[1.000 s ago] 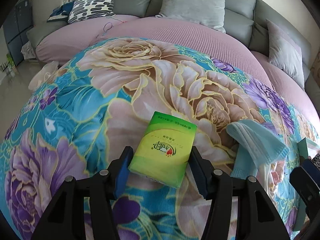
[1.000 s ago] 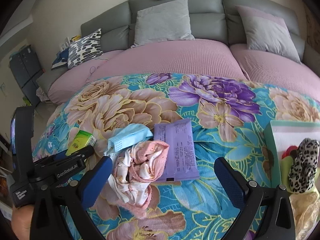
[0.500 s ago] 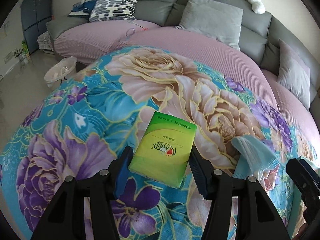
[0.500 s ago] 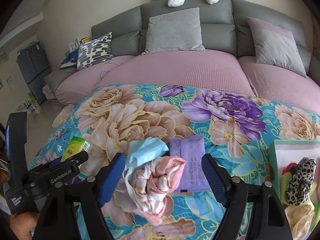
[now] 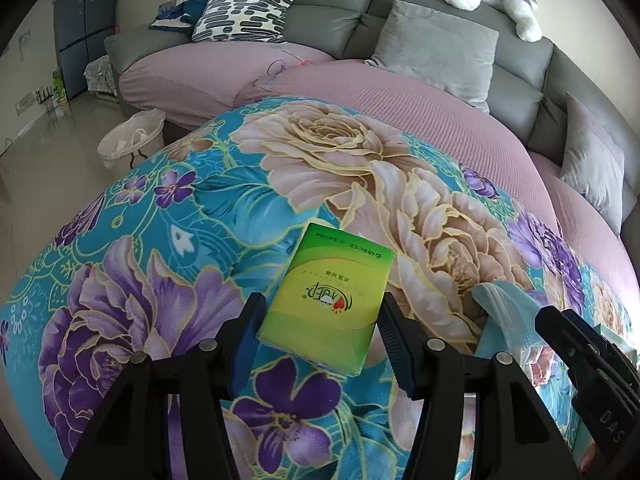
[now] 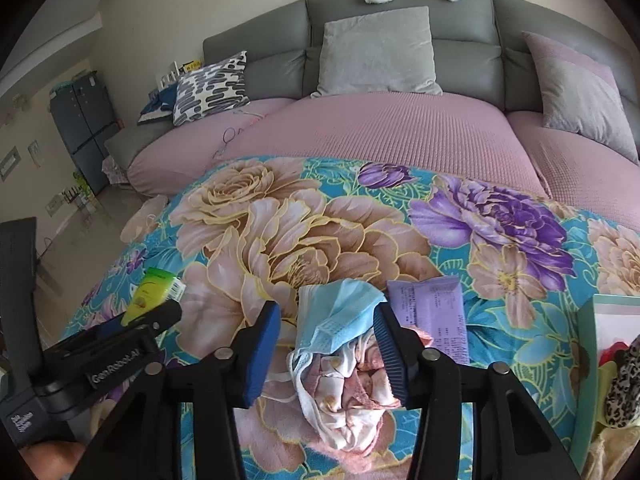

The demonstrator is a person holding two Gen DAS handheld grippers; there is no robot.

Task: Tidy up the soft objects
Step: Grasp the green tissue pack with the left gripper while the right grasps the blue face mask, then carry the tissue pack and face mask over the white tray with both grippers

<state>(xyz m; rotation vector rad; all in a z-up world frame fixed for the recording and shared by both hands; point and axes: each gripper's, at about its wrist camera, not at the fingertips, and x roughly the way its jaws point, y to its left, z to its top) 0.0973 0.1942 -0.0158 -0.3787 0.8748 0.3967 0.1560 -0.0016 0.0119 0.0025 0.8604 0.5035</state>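
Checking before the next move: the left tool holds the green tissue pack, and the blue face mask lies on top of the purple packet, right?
Not quite. The left tool does hold the green tissue pack, but the right wrist view shows the blue face mask on the crumpled pink cloth, beside the purple packet.

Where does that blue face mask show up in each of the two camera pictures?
Left wrist view: the blue face mask sits low on the right, beyond the green tissue pack, partly hidden by the other gripper.
Right wrist view: it lies at the lower middle, between the closing jaws of the right gripper, on the pink cloth bundle.
Shared landmark: the grey cushion on the sofa back.
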